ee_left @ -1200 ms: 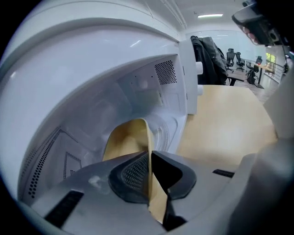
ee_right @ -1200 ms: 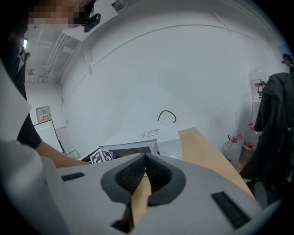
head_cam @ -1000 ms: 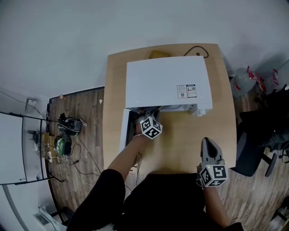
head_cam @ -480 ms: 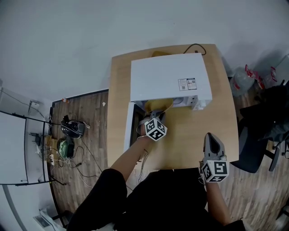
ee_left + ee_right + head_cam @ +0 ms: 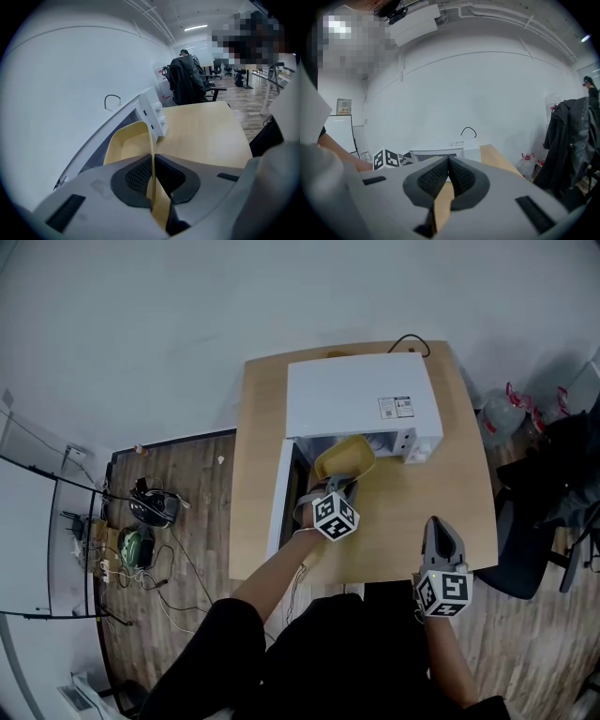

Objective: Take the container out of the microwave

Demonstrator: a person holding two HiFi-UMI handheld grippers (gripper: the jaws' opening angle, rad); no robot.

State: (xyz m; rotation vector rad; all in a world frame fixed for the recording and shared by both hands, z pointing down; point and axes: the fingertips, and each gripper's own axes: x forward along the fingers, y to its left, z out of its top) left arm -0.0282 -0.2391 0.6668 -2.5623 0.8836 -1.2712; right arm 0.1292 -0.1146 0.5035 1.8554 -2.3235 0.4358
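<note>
A yellow container hangs tilted at the mouth of the white microwave, mostly out over the table. My left gripper is shut on its near rim. In the left gripper view the thin yellow wall runs straight between the left gripper's pads. The microwave door stands open at the left. My right gripper is shut and empty near the table's front right, apart from the container; in the right gripper view, the right gripper's pads meet with nothing between them.
The microwave sits at the back of a wooden table. A chair with dark clothing and a water bottle are at the right. Cables and gear lie on the floor at the left.
My left gripper has drawn back from the microwave cavity and risen, bringing the yellow container out with it. The right gripper shifted slightly and stays shut.
</note>
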